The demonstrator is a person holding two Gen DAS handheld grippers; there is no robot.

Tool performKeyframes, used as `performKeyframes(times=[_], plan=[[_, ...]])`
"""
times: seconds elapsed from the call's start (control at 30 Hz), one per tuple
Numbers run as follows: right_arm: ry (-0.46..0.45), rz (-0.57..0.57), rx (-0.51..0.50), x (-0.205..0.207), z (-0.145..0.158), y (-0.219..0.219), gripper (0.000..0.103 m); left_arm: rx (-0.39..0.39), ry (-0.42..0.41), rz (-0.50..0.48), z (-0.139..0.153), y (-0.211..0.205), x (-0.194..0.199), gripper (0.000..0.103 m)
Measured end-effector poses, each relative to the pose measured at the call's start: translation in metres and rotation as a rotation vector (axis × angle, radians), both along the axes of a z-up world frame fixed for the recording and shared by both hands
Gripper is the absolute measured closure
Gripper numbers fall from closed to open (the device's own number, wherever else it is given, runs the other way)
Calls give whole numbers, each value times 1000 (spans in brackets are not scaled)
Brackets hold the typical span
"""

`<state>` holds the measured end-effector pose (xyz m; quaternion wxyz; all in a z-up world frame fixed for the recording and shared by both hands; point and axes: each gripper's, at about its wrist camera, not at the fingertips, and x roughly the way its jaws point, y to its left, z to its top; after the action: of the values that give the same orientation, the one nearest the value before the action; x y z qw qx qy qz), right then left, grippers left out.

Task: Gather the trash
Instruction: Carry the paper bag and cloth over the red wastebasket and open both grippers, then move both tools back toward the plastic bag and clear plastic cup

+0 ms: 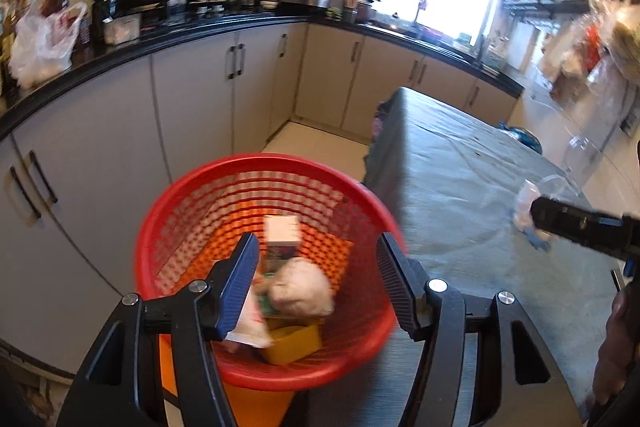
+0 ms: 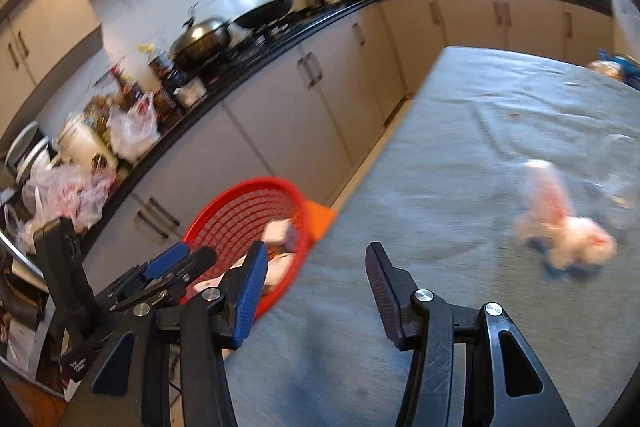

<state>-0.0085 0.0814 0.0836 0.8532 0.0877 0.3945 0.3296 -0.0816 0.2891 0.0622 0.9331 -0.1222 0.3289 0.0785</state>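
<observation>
The left gripper (image 1: pixel 316 279) tilts down over the red basket (image 1: pixel 360 331), its jaws apart and empty, nothing pressed between the pads; the basket stands just beside the near-left edge of the bench (image 1: pixel 460 163), which is draped in a grey cloth. Inside the basket lie a small carton (image 1: pixel 282 233), a crumpled pale wad (image 1: pixel 300 293), a white wrapper (image 1: pixel 252 323) and a yellow container (image 1: pixel 294 343). The right gripper (image 2: pixel 316 279) also points downward, over the bare cloth of the bench, jaws released and holding nothing. Ahead and to its right, still on the bench, lies a blurred pinkish-white crumpled bag (image 2: pixel 560 227) with something blue under it, and a clear plastic piece (image 2: pixel 620 179) just beyond. The left wrist view alone shows the basket's contents in full and the right gripper's black body reaching in from the right edge near that bag; the right wrist view alone shows the left gripper from the side, poised above the basket rim, with only part of the contents visible. The cloth between the right gripper and the bag is open; the bench's left edge runs close along the cabinets (image 1: pixel 192 99), leaving a narrow strip of floor (image 1: pixel 312 143)
</observation>
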Motion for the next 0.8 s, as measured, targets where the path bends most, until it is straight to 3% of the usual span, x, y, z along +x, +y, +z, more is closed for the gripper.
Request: performKeyframes(times=[0.17, 0.43, 0.6, 0.8], plan=[[-11, -113, 30, 6, 9, -62, 48, 14, 12, -88, 3, -43, 9, 41], [24, -371, 60, 40, 14, -165, 38, 55, 38, -209, -1, -100, 22, 40], [79, -441, 50, 80, 5, -192, 32, 66, 55, -252, -5, -117, 27, 40], [163, -428, 25, 121, -27, -191, 30, 77, 70, -275, -8, -121, 29, 40]])
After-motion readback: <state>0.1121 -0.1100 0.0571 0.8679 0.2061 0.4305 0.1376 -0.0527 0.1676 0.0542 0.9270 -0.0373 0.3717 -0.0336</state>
